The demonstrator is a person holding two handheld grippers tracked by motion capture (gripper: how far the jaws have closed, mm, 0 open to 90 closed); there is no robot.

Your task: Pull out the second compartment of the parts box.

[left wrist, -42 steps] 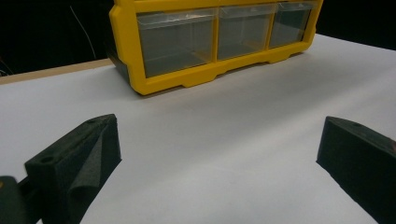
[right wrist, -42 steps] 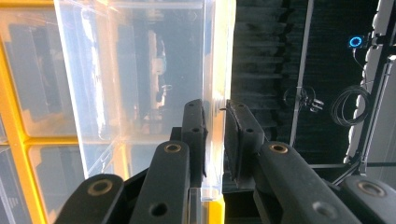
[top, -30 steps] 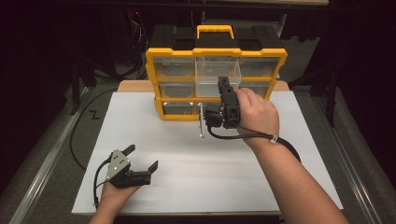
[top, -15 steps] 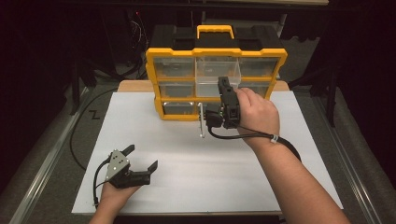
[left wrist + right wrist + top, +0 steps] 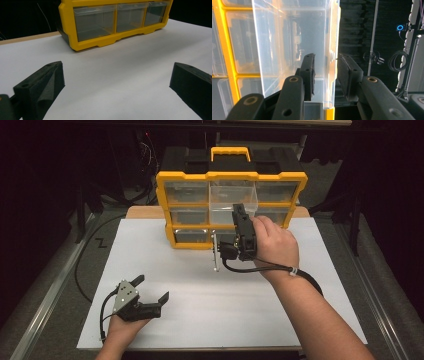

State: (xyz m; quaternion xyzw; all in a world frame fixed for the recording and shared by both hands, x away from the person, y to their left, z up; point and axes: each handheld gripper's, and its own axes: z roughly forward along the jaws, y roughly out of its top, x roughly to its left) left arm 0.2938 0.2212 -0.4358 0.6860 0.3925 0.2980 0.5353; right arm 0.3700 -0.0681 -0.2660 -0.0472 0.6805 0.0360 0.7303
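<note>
**Count of things on the desk**

One yellow organiser (image 5: 172, 210) with one handle (image 5: 230, 153). It seems to hold nine clear drawers, three rows of three, though the lower right ones are partly hidden; one drawer (image 5: 232, 200) is pulled out. Two hand-held grippers: left hand-held gripper (image 5: 150, 292), right hand-held gripper (image 5: 239, 212).

No readable text, label, brand or number anywhere. The yellow organizer (image 5: 231, 205) in front of me has blank clear drawer fronts and a plain yellow frame; no marking on its black top or handle. My fingers (image 5: 348, 72) carry no print. The white sheet (image 5: 190, 285) on the counter is blank. A small blue ring light (image 5: 400, 27) glows in the dark background, not a sign I can read.
</note>
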